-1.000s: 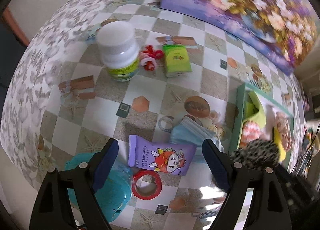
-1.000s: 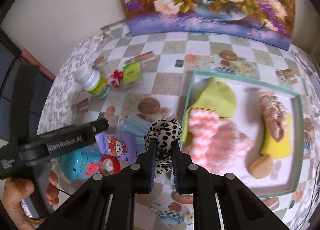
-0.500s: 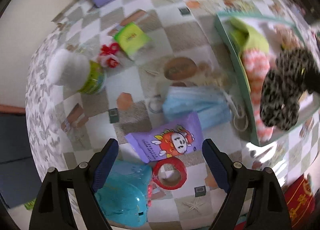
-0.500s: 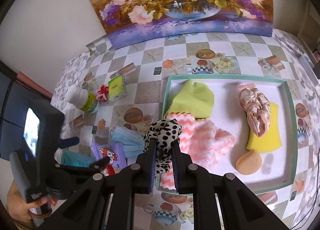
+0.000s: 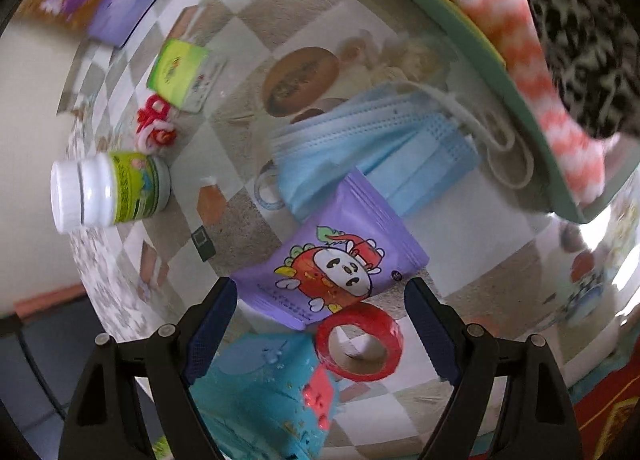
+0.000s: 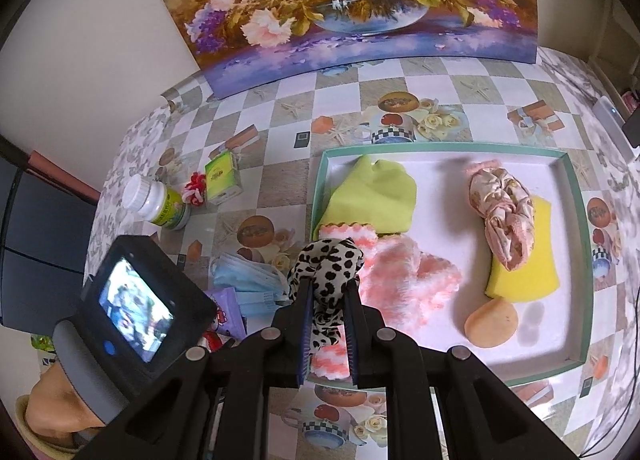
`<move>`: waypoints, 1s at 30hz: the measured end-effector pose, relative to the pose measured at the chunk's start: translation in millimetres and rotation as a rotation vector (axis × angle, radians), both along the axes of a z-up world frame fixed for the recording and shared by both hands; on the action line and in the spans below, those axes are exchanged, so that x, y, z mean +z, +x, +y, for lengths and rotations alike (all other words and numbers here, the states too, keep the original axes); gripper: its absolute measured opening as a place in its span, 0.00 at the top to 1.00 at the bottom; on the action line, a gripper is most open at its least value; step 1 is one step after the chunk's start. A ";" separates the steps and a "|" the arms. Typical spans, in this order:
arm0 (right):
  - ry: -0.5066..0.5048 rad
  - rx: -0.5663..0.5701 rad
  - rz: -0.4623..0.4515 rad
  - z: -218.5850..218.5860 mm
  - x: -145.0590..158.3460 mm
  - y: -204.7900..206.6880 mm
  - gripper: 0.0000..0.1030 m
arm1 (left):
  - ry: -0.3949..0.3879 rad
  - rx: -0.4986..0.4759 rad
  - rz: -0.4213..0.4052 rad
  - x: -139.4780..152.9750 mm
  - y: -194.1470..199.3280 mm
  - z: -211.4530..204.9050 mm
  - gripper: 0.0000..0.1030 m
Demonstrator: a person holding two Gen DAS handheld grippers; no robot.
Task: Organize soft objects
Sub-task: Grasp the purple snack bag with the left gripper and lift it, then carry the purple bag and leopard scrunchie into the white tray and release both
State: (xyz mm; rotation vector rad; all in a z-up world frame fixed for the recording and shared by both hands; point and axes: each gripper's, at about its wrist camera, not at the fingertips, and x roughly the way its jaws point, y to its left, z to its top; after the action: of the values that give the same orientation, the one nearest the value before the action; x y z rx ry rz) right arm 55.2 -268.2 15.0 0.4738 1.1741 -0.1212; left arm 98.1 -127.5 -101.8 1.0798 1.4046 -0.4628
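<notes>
Right hand-held gripper (image 6: 327,302): clenched on black-and-white leopard-print fabric scrunchie (image 6: 326,264). Vs 1 s ago it has shifted from the counter edge to over the near-left corner of the teal-rimmed white tray (image 6: 576,196), above the pink-and-white zigzag knitted cloth (image 6: 404,280). Judgement: carry done, release into tray is next.

Left hand-held gripper (image 5: 320,324): released, nothing between jaws. Since 1 s ago it has rolled and dropped closer to the counter (image 5: 248,228); purple cartoon-print wet-wipe pack (image 5: 340,260) now at 12 o'clock of its jaws, pale-blue pleated face mask (image 5: 380,156) beyond. Judgement: mask is likely next soft item.

Around: red tape roll (image 5: 360,344) at 6 o'clock of wipe pack, touching it; teal plastic toy (image 5: 260,388) at 7. White-capped green-label bottle (image 5: 108,192) at 9, well apart. Wipe pack overlaps mask corner: obstruction.
</notes>
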 end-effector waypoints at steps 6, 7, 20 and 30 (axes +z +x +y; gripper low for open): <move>0.004 -0.010 0.006 -3.2 -1.8 -0.5 0.85 | -0.017 -0.002 0.000 -10.6 1.1 -4.6 0.20; 0.005 -0.011 0.006 -3.7 -1.6 -0.6 0.85 | -0.035 0.004 0.003 -8.6 1.9 -4.5 0.24; 0.011 -0.012 0.005 -4.5 -3.5 -0.7 0.85 | -0.151 0.095 0.025 7.4 20.9 18.8 0.48; 0.017 -0.027 -0.047 -9.1 13.9 -7.4 0.85 | -0.317 0.205 -0.061 69.8 30.2 41.1 0.49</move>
State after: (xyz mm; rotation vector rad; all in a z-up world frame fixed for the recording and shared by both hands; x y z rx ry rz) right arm 47.8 -277.3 29.0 0.5048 1.1233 -0.1229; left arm 128.3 -86.4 -31.9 0.6812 1.3193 -0.4798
